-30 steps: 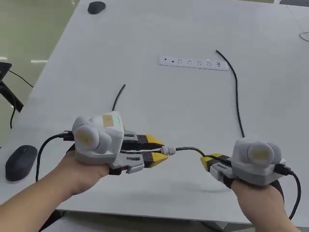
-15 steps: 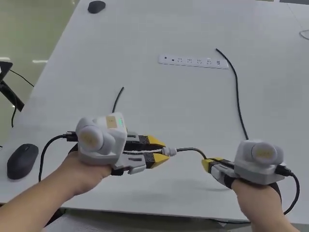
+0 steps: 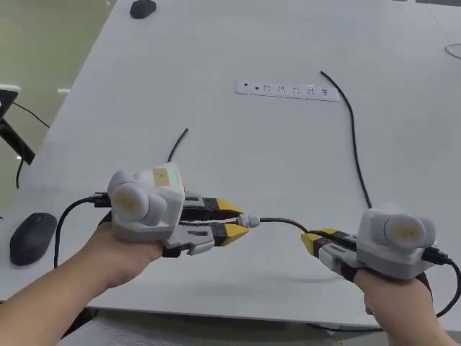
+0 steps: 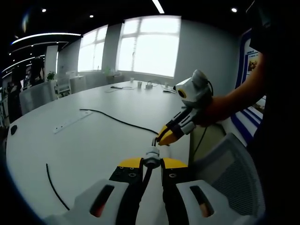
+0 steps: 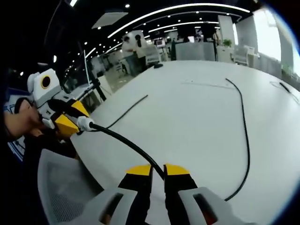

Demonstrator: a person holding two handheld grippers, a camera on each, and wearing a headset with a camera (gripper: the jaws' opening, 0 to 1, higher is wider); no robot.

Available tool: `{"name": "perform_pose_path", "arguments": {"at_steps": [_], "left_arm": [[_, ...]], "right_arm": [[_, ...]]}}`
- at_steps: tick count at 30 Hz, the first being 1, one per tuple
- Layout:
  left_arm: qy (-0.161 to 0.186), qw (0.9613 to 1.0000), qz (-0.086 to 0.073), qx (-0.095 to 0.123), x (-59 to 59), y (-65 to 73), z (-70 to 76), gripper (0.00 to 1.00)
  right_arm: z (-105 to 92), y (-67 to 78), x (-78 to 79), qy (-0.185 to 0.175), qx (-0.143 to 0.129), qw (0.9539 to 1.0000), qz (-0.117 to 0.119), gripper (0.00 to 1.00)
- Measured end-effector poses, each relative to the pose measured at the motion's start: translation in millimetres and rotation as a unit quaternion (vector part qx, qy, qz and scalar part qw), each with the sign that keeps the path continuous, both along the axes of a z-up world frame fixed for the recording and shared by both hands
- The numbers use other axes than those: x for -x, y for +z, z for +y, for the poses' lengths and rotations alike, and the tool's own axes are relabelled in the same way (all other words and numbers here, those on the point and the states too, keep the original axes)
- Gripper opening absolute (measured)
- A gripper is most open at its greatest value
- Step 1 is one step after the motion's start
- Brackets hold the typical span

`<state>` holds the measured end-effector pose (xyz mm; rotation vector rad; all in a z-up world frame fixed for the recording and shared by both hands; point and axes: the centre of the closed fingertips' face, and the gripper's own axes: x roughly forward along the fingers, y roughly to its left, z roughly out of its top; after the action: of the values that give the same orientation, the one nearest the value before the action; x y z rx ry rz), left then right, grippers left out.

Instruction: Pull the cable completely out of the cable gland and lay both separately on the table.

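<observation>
While gripped, cable point(image 3: 281, 220) leaves cable gland point(image 3: 248, 220) rightward

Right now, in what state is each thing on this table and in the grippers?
left gripper: shut on the cable gland.
right gripper: shut on the cable.
cable gland: held above the table, cable through it.
cable: bowed between the grippers, not yet pulled out.
power strip: flat on the table; sockets look empty.
</observation>
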<state>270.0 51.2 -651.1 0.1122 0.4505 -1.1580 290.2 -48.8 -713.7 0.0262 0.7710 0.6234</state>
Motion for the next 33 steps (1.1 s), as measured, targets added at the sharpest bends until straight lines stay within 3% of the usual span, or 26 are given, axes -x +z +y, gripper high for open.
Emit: {"name": "perform_pose_path", "arguments": {"at_steps": [3,7,10,11,13,16,19,20,23,25,30,33], "left_arm": [[0.000,1.0000,0.001,0.000,0.1,-0.1,0.4,0.15],[0.001,1.0000,0.003,-0.001,0.1,-1.7,1.5,0.15],[0.000,1.0000,0.003,-0.003,0.1,-2.5,2.1,0.15],[0.001,1.0000,0.003,-0.003,0.0,-2.6,2.1,0.15],[0.003,1.0000,0.005,-0.006,-0.7,-3.7,2.5,0.15],[0.001,1.0000,0.008,-0.005,-0.4,-3.8,1.0,0.15],[-0.002,1.0000,0.007,-0.007,-0.1,-3.3,-0.4,0.15],[-0.001,1.0000,0.008,-0.006,-0.2,-2.9,-0.2,0.15],[0.000,0.9999,0.009,-0.008,-0.2,-3.8,0.9,0.15],[0.000,0.9999,0.011,-0.009,0.7,-5.0,1.0,0.15],[-0.003,0.9998,0.011,-0.014,2.7,-7.0,0.4,0.15],[-0.005,0.9998,0.012,-0.016,4.0,-7.6,0.1,0.15]], "right_arm": [[5.5,14.2,-0.7,0.017,0.008,0.9996,-0.020,0.14],[27.8,36.2,3.2,0.089,0.053,0.9922,-0.068,0.18],[46.5,43.7,6.4,0.139,0.085,0.9824,-0.092,0.17],[54.0,45.5,6.8,0.159,0.100,0.9769,-0.103,0.16],[65.3,47.7,8.6,0.175,0.107,0.9731,-0.105,0.11],[76.8,48.2,7.9,0.209,0.139,0.9596,-0.128,0.13],[83.5,47.1,8.0,0.220,0.154,0.9540,-0.133,0.13],[83.4,45.7,7.9,0.233,0.170,0.9474,-0.139,0.11],[85.5,43.0,8.8,0.234,0.170,0.9472,-0.138,0.09],[85.5,41.1,10.2,0.243,0.179,0.9426,-0.143,0.07],[85.1,38.2,12.5,0.245,0.178,0.9431,-0.138,0.04],[84.2,36.5,13.9,0.240,0.173,0.9465,-0.130,0.03]]}}
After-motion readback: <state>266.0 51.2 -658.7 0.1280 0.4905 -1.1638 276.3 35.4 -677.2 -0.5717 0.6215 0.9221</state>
